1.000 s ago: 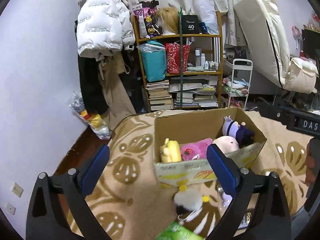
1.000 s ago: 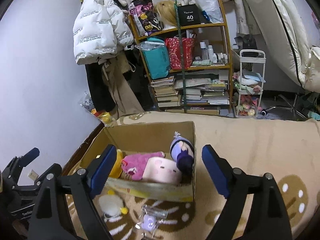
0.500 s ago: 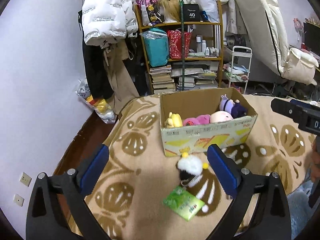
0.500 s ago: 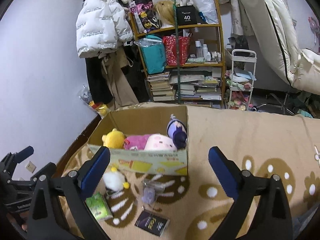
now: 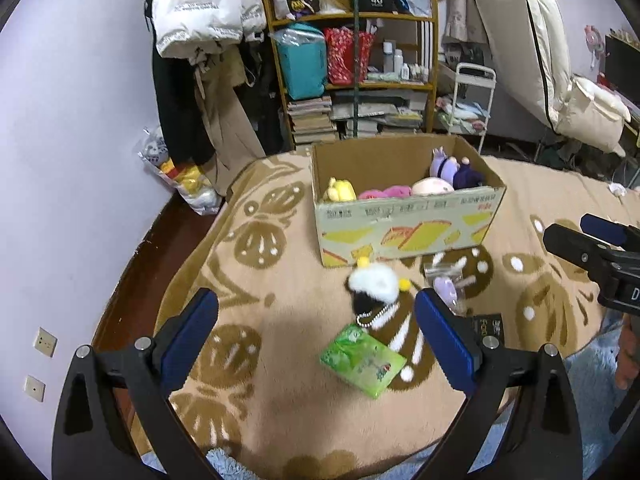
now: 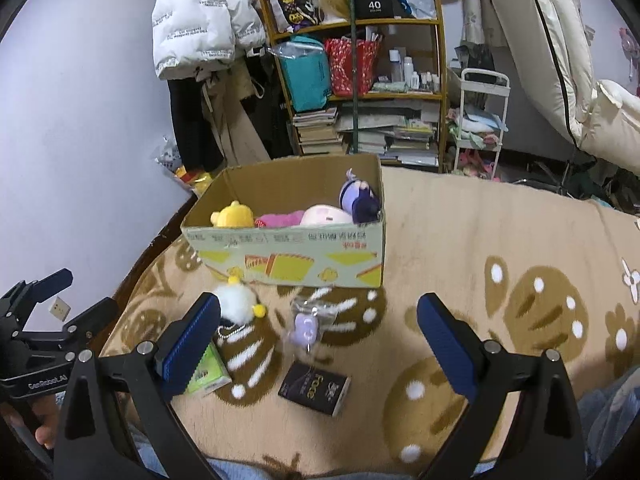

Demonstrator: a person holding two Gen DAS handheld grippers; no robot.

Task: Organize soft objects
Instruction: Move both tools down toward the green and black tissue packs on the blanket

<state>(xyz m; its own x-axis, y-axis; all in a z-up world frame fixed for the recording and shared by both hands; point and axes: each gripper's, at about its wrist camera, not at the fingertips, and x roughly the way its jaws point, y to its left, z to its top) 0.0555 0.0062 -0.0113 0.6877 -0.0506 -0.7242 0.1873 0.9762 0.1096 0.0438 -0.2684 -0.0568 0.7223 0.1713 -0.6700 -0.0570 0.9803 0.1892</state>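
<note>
Since the earlier frames both of my views have drawn back from the cardboard box (image 5: 408, 224), which a second ago filled the lower middle of each picture and now sits above centre, with more of the patterned blanket (image 5: 280, 280) showing in front of it. My right gripper (image 6: 318, 340) has just been opening, nothing between its jaws, and now stands spread wide and empty across the lower part of its view. My left gripper (image 5: 316, 336) is also spread wide and holds nothing; its blue pads (image 5: 188, 336) frame the lower centre of the left wrist view. Inside the box I see a yellow plush (image 6: 233, 216) at the left end, a pink plush (image 6: 280, 219) beside it, a pale pink round plush (image 6: 326, 216) and a purple doll (image 6: 358, 200) against the right wall. On the blanket just in front of the box lies a white fluffy toy (image 6: 237, 300) with yellow bobbles and a bead chain, near the tip of my right gripper's left finger. To its right lies a small lilac charm in a clear wrapper (image 6: 306, 326). Below these lie a green packet (image 5: 362, 360) and a black packet (image 6: 314, 388), both flat on the blanket. At the right edge of the left wrist view I can see part of the right gripper's frame.
</note>
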